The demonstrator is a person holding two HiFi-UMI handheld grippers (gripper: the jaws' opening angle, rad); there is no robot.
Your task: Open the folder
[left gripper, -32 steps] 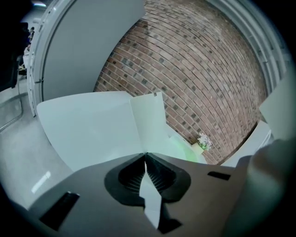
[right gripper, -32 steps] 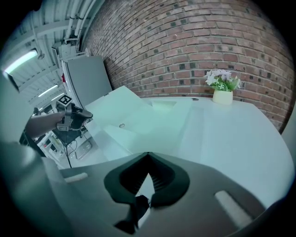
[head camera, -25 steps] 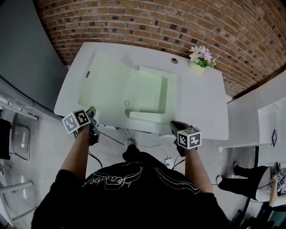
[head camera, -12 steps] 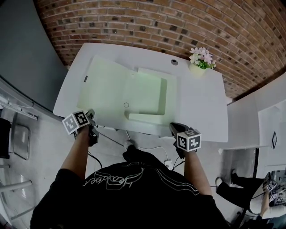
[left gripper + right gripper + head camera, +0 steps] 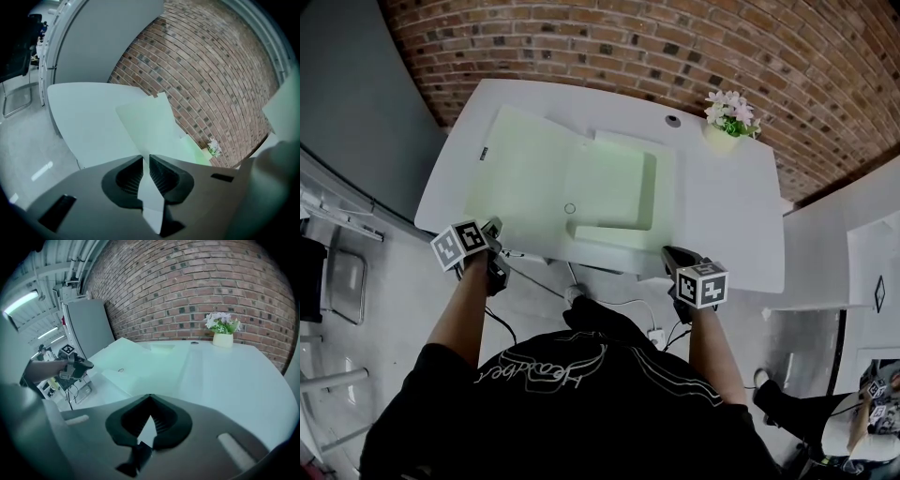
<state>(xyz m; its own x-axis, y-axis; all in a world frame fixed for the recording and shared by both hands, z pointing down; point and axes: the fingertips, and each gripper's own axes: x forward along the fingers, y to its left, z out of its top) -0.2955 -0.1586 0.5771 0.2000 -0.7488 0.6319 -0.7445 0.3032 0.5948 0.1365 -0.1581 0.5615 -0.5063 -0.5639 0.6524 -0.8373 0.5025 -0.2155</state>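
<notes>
Head cam overhead; gripper cams low, fwd; all share table [image 5: 727, 216].

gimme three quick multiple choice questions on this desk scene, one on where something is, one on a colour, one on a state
1. Where on the table does the flower pot stand?
A. near left corner
B. far right corner
C. in the middle

2. What colour is the folder?
A. pale green
B. red
C. black

3. How does the folder lie?
A. shut and flat
B. standing on its edge
C. spread open and flat

Answers:
1 B, since the head view shows the pot at the table's far right, next to the brick wall.
2 A, since its panels look light green against the white table top.
3 C, since its cover is folded out to the left and the inner flaps are showing.
</notes>
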